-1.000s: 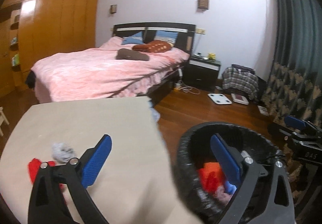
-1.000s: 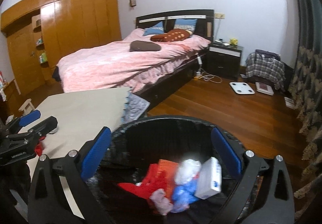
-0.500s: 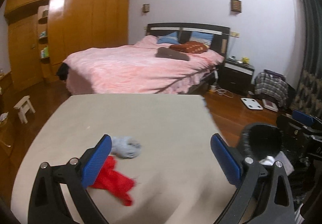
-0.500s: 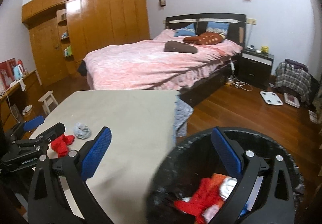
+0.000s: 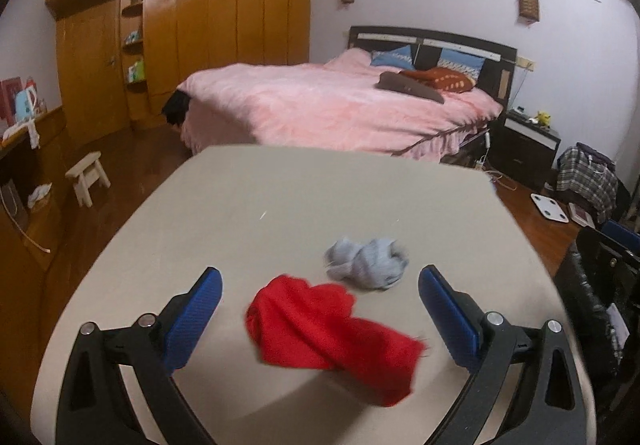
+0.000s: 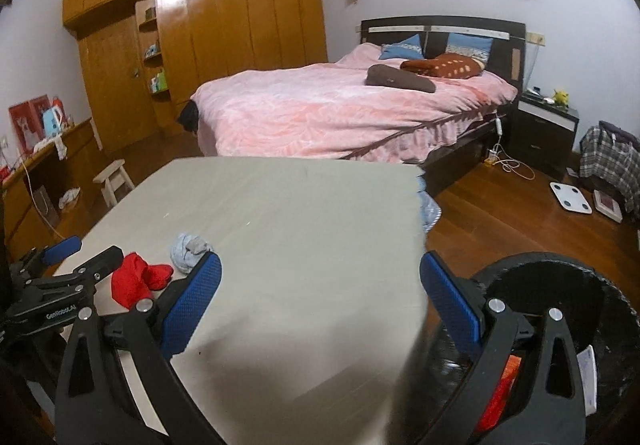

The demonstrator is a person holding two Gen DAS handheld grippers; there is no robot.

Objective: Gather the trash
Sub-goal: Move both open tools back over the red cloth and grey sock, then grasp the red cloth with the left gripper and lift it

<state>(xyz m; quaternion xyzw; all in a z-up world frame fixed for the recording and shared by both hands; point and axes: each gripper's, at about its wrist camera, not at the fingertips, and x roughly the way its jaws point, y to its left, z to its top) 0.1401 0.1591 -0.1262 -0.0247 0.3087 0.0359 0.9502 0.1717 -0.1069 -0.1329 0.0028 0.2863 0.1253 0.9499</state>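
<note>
Red rag (image 5: 328, 329) lined up for the left gripper (image 5: 320, 309)

The left gripper is held wide apart and empty, with the red rag framed between its fingers on the table (image 5: 280, 205); a grey wad (image 5: 366, 263) lies just beside the rag. The right gripper (image 6: 320, 293) is also spread and empty, near the bin (image 6: 600, 285). If the jaws are closed off-centre, only a fold may be pinched and the limp rag dropped short of the bin

Both wrist views face bedward, sharing table (image 5: 280, 205), bed (image 6: 340, 113)
</note>
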